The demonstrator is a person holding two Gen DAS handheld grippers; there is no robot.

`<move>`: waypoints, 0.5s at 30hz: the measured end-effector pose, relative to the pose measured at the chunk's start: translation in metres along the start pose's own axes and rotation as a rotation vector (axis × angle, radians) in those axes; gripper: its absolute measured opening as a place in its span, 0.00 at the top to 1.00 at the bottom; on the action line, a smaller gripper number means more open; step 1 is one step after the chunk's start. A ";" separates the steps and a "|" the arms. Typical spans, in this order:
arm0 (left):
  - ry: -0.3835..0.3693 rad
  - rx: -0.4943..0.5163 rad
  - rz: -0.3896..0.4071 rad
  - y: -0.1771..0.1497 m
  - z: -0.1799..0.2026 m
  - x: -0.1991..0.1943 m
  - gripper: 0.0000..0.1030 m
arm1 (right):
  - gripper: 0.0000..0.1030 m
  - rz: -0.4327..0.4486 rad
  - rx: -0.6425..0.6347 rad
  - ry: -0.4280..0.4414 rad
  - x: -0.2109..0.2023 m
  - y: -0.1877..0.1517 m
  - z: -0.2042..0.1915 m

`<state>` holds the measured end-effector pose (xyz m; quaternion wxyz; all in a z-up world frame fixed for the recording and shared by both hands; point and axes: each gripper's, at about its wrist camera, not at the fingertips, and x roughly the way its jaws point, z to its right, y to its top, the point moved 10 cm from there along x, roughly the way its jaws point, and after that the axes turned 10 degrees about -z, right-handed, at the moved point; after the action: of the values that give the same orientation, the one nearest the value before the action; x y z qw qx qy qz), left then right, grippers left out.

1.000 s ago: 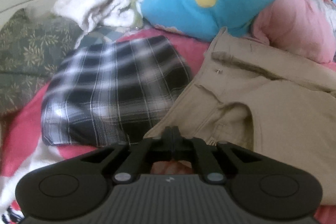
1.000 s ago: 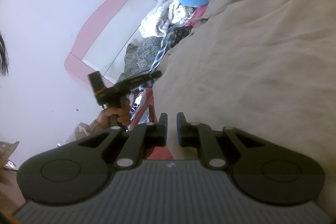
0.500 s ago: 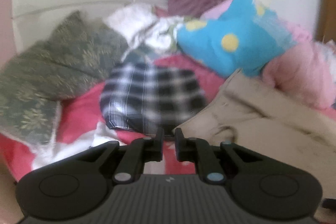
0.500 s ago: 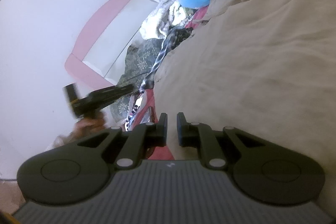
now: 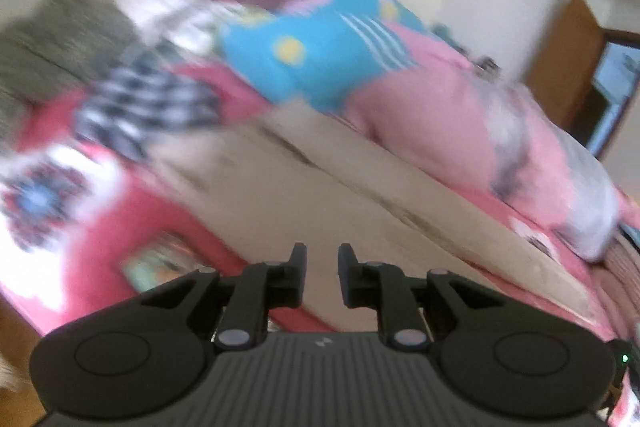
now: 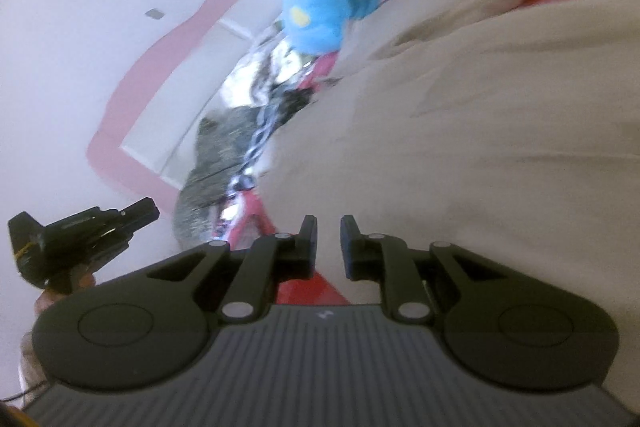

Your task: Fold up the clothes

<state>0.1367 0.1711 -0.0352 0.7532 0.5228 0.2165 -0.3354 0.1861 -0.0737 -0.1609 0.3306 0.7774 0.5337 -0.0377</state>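
On a cluttered bed, a folded black-and-white plaid garment [image 5: 140,107] lies at far left on the red bedspread [image 5: 132,211]; the tan trousers [image 5: 320,195] stretch beside it, long axis slanting from upper left down to lower right, directly ahead of the left gripper [image 5: 322,261], whose jaws have just been opening and stand slightly apart with nothing between them; the right gripper [image 6: 329,241], jaws also a little apart and empty, looks nearer, the tan cloth filling its view to the right; the fabric appears creased, soft, only partly flattened.
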 end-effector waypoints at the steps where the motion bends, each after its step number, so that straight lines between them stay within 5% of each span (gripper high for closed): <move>1: -0.026 0.019 -0.021 -0.010 0.017 0.013 0.82 | 0.87 0.018 0.007 -0.037 -0.012 -0.003 0.009; 7: -0.131 0.107 -0.132 -0.068 0.094 0.088 0.79 | 0.91 0.158 0.078 -0.181 -0.104 -0.027 0.063; 15: -0.130 0.146 -0.125 -0.083 0.111 0.132 0.77 | 0.91 0.488 0.159 -0.469 -0.304 -0.076 0.137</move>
<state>0.1629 0.0118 -0.1379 0.7030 0.5390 0.1746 -0.4298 0.0317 -0.3781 -0.1787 0.3819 0.8757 0.2368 -0.1768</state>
